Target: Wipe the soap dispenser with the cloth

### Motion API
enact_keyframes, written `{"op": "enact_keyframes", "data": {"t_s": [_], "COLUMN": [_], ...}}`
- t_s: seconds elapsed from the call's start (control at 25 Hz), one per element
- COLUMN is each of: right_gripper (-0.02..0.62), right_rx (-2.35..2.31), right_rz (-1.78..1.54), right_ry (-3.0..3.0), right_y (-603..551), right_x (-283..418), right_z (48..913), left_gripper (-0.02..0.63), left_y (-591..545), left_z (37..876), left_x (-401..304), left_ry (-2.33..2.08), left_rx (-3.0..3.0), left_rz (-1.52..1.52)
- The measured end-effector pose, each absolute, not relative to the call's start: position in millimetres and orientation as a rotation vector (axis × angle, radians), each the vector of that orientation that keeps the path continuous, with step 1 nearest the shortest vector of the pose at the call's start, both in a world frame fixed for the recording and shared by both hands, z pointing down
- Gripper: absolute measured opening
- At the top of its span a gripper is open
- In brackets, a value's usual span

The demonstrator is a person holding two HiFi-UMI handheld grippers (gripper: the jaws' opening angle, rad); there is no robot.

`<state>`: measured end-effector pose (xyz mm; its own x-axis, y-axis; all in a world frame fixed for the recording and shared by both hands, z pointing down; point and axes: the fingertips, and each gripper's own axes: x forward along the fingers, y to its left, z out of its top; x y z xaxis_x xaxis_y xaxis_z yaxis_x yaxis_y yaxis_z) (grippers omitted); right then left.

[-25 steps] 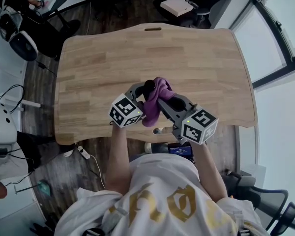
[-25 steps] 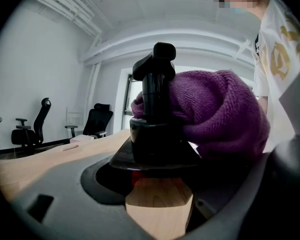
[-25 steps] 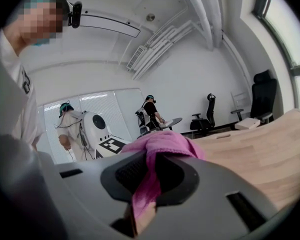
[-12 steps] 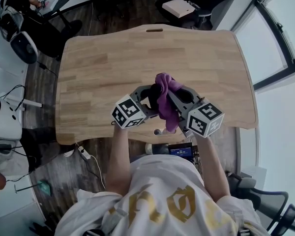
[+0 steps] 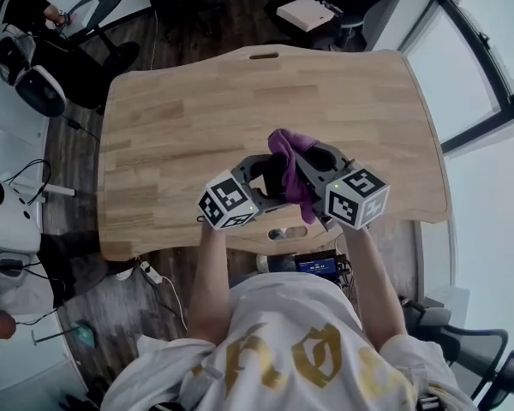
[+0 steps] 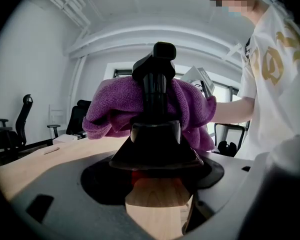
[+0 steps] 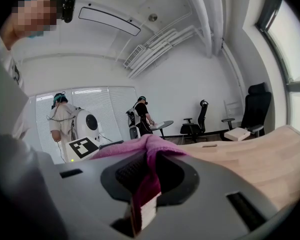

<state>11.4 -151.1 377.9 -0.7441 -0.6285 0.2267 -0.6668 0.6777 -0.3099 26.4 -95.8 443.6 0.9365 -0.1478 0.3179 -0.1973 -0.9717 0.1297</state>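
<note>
Counter (image 5: 197, 101): pale wood, bare apart from the work held over its near half.

Left claw (image 5: 261, 176): closed on the dispenser (image 6: 155, 144), jaws round the flared lower body. The bottle stands upright in the grip. Whether its base touches the wood cannot be told.

Right claw (image 5: 313, 159): closed on the cloth (image 7: 140, 146), a fold pinched between the jaws and the rest spilling forward over them.

Cloth, from the left gripper view (image 6: 110, 106): purple, terry-like, bunched round the neck of the dispenser from behind and to both sides, touching it. The head view shows the same bundle (image 5: 284, 148) between the two claws.

Pump (image 6: 157, 64): black, standing clear above the cloth, uncovered.

Assessment of handling:
- Dispenser looks rigid, dark and smooth, so likely slippery under a rubbing load. Fill level is not visible, so weight is unknown.
- The pump is judged the weak point, sprung and liable to depress or discharge if pressed. The low hold on the body is the sound one; the neck and pump should take cloth contact only.
- Cloth is soft, light and limp. It carries no push of its own, so pressure must come from the right claw close behind the fold, and it may bunch or snag on the spout
</note>
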Motion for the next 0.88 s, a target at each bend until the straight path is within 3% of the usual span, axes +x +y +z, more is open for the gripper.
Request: {"op": "enact_keyframes", "data": {"t_s": [0.88], "right_gripper": [0.043], "right_rx": [1.006], "right_rz": [0.666], "right_ry": [-2.814], "right_y": [-133], "right_x": [12], "right_z": [408], "left_gripper": [0.360], "left_y": [-131], "left_z": [458], "left_x": [8], "left_ry": [-0.527], "left_rx": [2.872], "left_rz": [0.473]}}
